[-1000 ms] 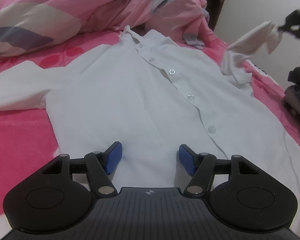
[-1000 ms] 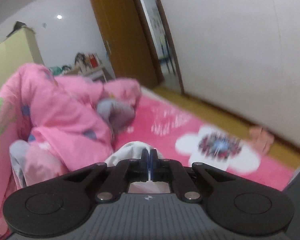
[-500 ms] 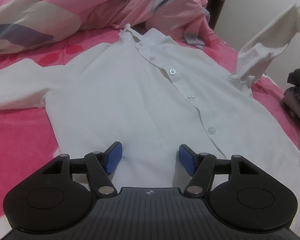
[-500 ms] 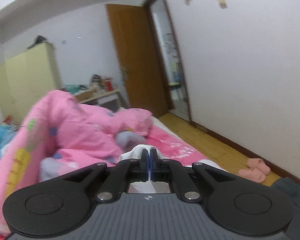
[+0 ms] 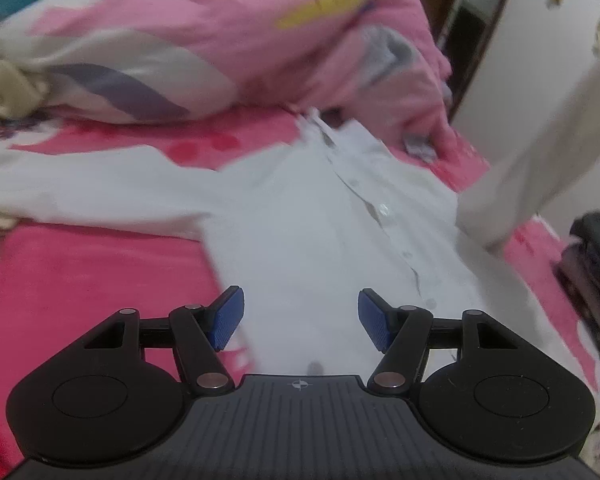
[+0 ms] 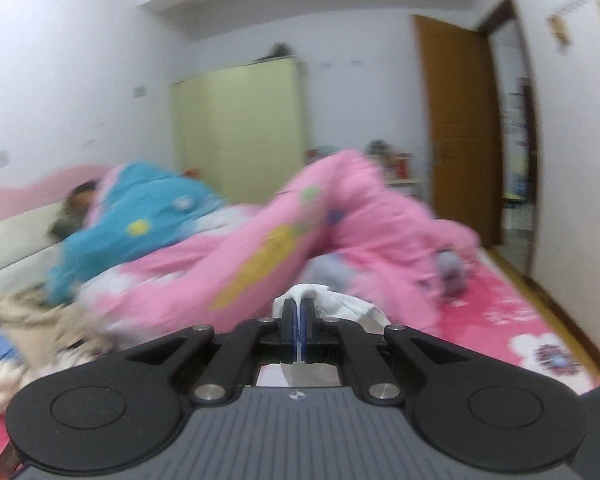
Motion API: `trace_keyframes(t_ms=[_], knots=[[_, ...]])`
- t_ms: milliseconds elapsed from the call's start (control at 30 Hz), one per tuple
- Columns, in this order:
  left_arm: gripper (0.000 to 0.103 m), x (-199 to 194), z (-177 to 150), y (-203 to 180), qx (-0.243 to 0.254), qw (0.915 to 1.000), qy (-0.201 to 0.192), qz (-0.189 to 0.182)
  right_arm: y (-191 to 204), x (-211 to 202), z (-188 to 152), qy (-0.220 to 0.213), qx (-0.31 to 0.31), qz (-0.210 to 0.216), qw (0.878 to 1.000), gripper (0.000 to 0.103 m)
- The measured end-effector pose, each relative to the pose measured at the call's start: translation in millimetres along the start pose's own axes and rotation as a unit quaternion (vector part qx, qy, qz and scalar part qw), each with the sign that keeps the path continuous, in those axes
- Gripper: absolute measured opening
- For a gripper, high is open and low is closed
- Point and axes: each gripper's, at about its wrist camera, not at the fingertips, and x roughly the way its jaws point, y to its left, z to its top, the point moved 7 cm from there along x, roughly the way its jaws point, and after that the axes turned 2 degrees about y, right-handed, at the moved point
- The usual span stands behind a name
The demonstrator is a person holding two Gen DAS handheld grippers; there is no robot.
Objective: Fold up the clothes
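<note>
The right gripper [image 6: 299, 330] has its blue-padded fingers [image 6: 289, 330] pressed together on a bunched fold of white cloth [image 6: 332, 300], which pokes out just past the tips; from that view the rest of the cloth is hidden under the tool's body. In the left view the same cloth shows as the lifted right sleeve [image 5: 540, 152] of the white button-front cotton shirt [image 5: 320, 220], rising off the bed and cut off by the picture's right edge, so the grip itself is out of sight there.

The left gripper [image 5: 300, 320] hangs with its fingers [image 5: 228, 318] spread apart and nothing between them, over the shirt's lower front near the foot edge of the bed. The shirt lies face up on the bright pink flower-print bedsheet [image 5: 80, 272], collar toward the far end, its other sleeve stretched flat toward the bed's left edge.

Both views are smeared with motion blur. Past the collar lies a heaped pink quilt with grey, white and yellow patches [image 5: 220, 40]. A dark stack of folded clothes [image 5: 596, 256] sits at the bed's right edge, half cut off. A small cross-in-circle mark [image 5: 299, 385] on the tool is the only marking; no writing is readable. Beyond the bed stand a pale green wardrobe [image 6: 240, 128] and a brown wooden door [image 6: 456, 120].
</note>
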Motion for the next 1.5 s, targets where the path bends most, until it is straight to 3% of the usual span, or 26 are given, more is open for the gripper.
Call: trace_keyframes(t_ms=[100, 200, 233, 267, 333, 400, 467, 567, 700, 800, 933, 1033, 1100, 1200, 1300, 1333, 1367, 1500], knots=[[0.064, -23, 0, 16, -0.014, 0.9998, -0.010, 0.005, 46, -10, -52, 0.014, -0.004, 0.035, 0.999, 0.002], [0.064, -34, -5, 25, -0.024, 0.9997, -0.006, 0.004, 83, 5, -132, 0.087, 0.024, 0.073, 0.993, 0.011], [0.064, -36, -7, 28, -0.027, 0.9996, -0.004, 0.004, 94, 14, -162, 0.126, 0.034, 0.091, 0.987, 0.030], [0.064, -36, -9, 29, -0.030, 0.9996, 0.000, 0.004, 104, 22, -194, 0.172, 0.052, 0.111, 0.977, 0.043], [0.064, -38, -12, 31, -0.030, 0.9995, 0.006, 0.005, 121, 32, -249, 0.253, 0.087, 0.145, 0.953, 0.043], [0.064, -39, -16, 30, -0.027, 0.9996, 0.010, 0.006, 124, 25, -273, 0.273, 0.133, 0.164, 0.938, 0.042], [0.064, -39, -20, 25, -0.020, 0.9997, 0.012, -0.006, 118, 16, -279, 0.275, 0.179, 0.184, 0.927, 0.042], [0.064, -37, -28, 8, -0.003, 0.9992, 0.018, -0.035, 89, 5, -272, 0.240, 0.239, 0.178, 0.924, 0.044], [0.064, -31, -38, -19, 0.028, 0.9960, 0.028, -0.080, 36, 0, -274, 0.199, 0.294, 0.108, 0.929, 0.044], [0.064, -23, -42, -38, 0.054, 0.9927, 0.031, -0.103, 9, 7, -286, 0.192, 0.331, 0.068, 0.921, 0.046], [0.064, -11, -41, -65, 0.105, 0.9860, 0.030, -0.127, -3, 25, -307, 0.200, 0.364, 0.054, 0.908, 0.045], [0.064, 3, -50, -88, 0.163, 0.9742, 0.058, -0.145, -5, 38, -319, 0.206, 0.381, 0.057, 0.900, 0.045], [0.064, 16, -56, -98, 0.190, 0.9688, 0.078, -0.139, -4, 46, -324, 0.205, 0.390, 0.064, 0.896, 0.045], [0.063, 38, -63, -101, 0.182, 0.9677, 0.110, -0.135, -5, 52, -325, 0.202, 0.389, 0.074, 0.896, 0.044], [0.038, 50, -68, -96, 0.146, 0.9700, 0.136, -0.139, -3, 54, -329, 0.204, 0.384, 0.090, 0.896, 0.026], [0.029, 51, -69, -93, 0.137, 0.9709, 0.140, -0.138, -3, 55, -330, 0.205, 0.383, 0.095, 0.896, 0.011], [0.022, 53, -69, -90, 0.127, 0.9717, 0.144, -0.138, -2, 57, -331, 0.206, 0.383, 0.098, 0.895, 0.006], [0.009, 53, -56, -78, 0.060, 0.9710, 0.171, -0.156, -1, 64, -327, 0.196, 0.407, 0.120, 0.884, 0.003]])
